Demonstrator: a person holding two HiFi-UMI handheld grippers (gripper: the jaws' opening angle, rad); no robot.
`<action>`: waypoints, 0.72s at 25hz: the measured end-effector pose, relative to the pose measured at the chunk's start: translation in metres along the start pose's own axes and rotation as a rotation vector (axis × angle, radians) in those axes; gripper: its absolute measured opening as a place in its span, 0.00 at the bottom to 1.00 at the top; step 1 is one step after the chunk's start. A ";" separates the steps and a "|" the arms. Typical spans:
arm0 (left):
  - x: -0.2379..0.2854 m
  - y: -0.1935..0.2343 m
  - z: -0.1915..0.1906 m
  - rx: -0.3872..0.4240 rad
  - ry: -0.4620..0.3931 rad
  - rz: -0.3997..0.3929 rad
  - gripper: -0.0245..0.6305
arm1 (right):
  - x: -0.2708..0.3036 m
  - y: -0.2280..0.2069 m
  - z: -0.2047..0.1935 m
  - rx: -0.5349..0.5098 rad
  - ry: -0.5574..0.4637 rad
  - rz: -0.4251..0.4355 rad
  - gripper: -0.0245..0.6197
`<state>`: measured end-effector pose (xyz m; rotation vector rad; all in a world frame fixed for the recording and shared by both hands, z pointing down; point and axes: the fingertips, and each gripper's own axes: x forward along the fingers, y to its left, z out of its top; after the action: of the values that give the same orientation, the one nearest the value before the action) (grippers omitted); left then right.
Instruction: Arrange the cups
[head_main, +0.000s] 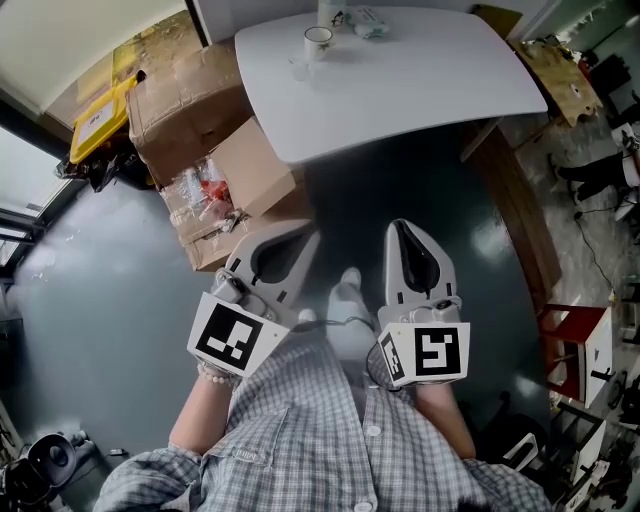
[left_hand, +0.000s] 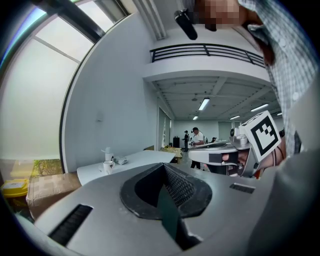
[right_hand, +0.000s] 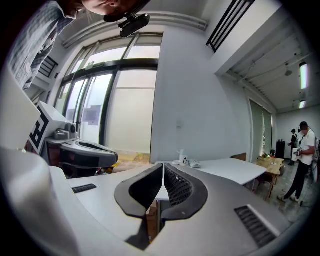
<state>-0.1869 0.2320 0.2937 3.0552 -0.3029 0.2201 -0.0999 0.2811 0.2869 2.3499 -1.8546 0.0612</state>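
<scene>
A white cup with a dark rim (head_main: 318, 38) stands near the far edge of the white table (head_main: 420, 90); a small clear glass (head_main: 299, 68) sits just in front of it. In the left gripper view the cup (left_hand: 107, 166) is far off on the table (left_hand: 135, 161). The right gripper view shows small white items (right_hand: 182, 157) on the table (right_hand: 230, 170). Both grippers are held close to my body, well short of the table. My left gripper (head_main: 305, 232) (left_hand: 164, 167) is shut and empty. My right gripper (head_main: 400, 228) (right_hand: 163, 167) is also shut with nothing in it.
Open cardboard boxes (head_main: 200, 140) with packaging stand left of the table, with a yellow box (head_main: 100, 115) beyond them. A wooden table (head_main: 560, 75) and a red stool (head_main: 570, 345) are on the right. Grey floor (head_main: 100, 300) lies between me and the table. A person (right_hand: 301, 160) stands far off.
</scene>
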 end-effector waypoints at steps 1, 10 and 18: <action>0.005 0.003 0.000 -0.002 0.004 0.011 0.05 | 0.006 -0.004 0.000 0.003 -0.002 0.011 0.08; 0.068 0.023 0.013 -0.018 0.002 0.089 0.05 | 0.066 -0.046 -0.001 -0.010 0.007 0.117 0.08; 0.119 0.032 0.024 -0.038 -0.005 0.171 0.05 | 0.106 -0.085 0.002 -0.079 0.001 0.211 0.08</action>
<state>-0.0742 0.1759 0.2895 2.9932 -0.5632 0.2119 0.0077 0.1979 0.2901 2.0953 -2.0578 0.0124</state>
